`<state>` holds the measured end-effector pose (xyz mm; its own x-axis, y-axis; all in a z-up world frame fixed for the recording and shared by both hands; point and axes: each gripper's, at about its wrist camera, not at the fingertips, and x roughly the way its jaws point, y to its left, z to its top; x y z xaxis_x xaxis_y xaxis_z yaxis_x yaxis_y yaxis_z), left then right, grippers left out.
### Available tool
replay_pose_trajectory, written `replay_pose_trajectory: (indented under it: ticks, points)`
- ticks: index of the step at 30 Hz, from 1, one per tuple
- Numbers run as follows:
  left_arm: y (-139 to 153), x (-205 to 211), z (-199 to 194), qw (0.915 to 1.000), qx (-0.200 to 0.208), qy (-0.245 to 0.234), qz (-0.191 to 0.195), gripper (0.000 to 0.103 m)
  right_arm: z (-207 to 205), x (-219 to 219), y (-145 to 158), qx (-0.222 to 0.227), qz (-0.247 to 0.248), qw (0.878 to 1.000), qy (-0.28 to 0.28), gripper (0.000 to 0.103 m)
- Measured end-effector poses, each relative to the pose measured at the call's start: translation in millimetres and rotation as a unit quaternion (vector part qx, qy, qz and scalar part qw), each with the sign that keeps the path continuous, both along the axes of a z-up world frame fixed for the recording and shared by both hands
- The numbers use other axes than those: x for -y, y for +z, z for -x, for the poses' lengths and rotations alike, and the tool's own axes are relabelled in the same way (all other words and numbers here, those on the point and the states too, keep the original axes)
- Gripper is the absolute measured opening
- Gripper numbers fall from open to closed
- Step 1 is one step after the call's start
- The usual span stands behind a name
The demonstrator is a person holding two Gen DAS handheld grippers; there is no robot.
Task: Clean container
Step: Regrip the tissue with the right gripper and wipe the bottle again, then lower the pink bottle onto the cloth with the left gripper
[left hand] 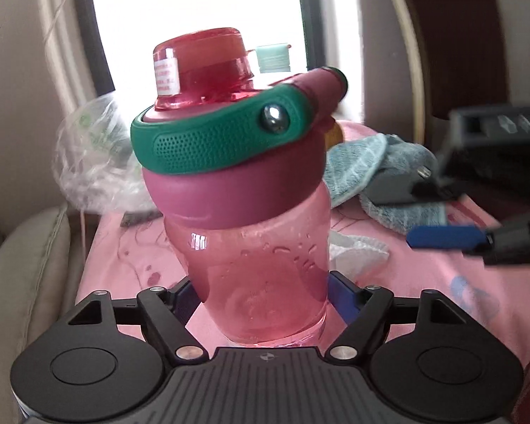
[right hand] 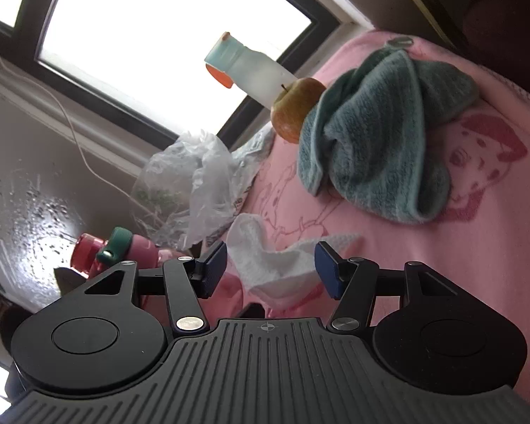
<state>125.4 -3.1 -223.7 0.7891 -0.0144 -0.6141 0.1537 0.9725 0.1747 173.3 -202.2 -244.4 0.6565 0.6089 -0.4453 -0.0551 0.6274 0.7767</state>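
Left gripper (left hand: 263, 300) jaws clamp the pink bottle (left hand: 254, 219); right gripper (left hand: 452, 219) nearby.

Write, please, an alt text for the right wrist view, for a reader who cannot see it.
The open right gripper hovers over a crumpled white paper towel on a pink printed cloth. Beyond lie a bunched teal towel, an apple, a frosted bottle and a clear plastic bag under a bright window. The pink bottle shows at the left edge.

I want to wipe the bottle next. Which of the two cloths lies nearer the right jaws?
The white paper towel, crumpled right between the open right gripper jaws. The teal towel is bunched farther back, beside the apple.
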Motion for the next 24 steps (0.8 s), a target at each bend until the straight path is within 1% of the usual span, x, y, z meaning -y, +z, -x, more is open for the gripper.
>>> replay_pose_trajectory:
  ticks: [1,4,7,9,11,14,15,17,18,20,21,22,24]
  points:
    - [0,-2,1,0.9999,0.002,-0.015,-0.002,0.074,-4,-3,1,0.003,0.004,1.0,0.003,0.062]
    - [1,-19,0,0.9975,-0.001,-0.069,0.013,0.073,-19,-12,1,0.006,0.019,1.0,0.018,0.062]
    - [2,-35,-1,0.9911,-0.007,-0.132,0.02,0.073,-33,-24,1,0.005,0.019,0.999,0.04,0.062]
    - [3,-40,-1,0.9867,-0.012,-0.161,0.018,0.073,-44,-33,-2,-0.001,0.01,0.998,0.056,0.062]
    - [3,-43,-1,0.9841,-0.013,-0.176,0.014,0.074,-55,-44,-9,-0.017,0.005,0.997,0.072,0.062]
    - [3,-43,1,0.9837,-0.011,-0.179,0.016,0.074,-65,-54,-25,-0.042,-0.012,0.996,0.077,0.061]
    - [3,-42,2,0.9841,-0.009,-0.177,0.016,0.074,-67,-56,-30,-0.052,-0.005,0.996,0.074,0.059]
    - [2,-40,3,0.9862,-0.009,-0.164,0.018,0.074,-68,-61,-37,-0.066,0.023,0.995,0.069,0.042]
    - [2,-38,3,0.9875,-0.009,-0.157,0.018,0.074,-66,-61,-39,-0.061,0.035,0.995,0.066,0.034]
    - [2,-35,5,0.9898,-0.008,-0.141,0.016,0.074,-61,-59,-41,-0.056,0.045,0.995,0.064,0.023]
    - [2,-33,5,0.9909,-0.009,-0.133,0.016,0.074,-57,-57,-40,-0.057,0.048,0.995,0.059,0.015]
    - [2,-31,5,0.992,-0.012,-0.125,0.016,0.074,-54,-53,-39,-0.058,0.05,0.996,0.053,0.014]
    - [3,-28,7,0.9941,-0.017,-0.106,0.016,0.075,-44,-44,-36,-0.06,0.03,0.997,0.043,0.012]
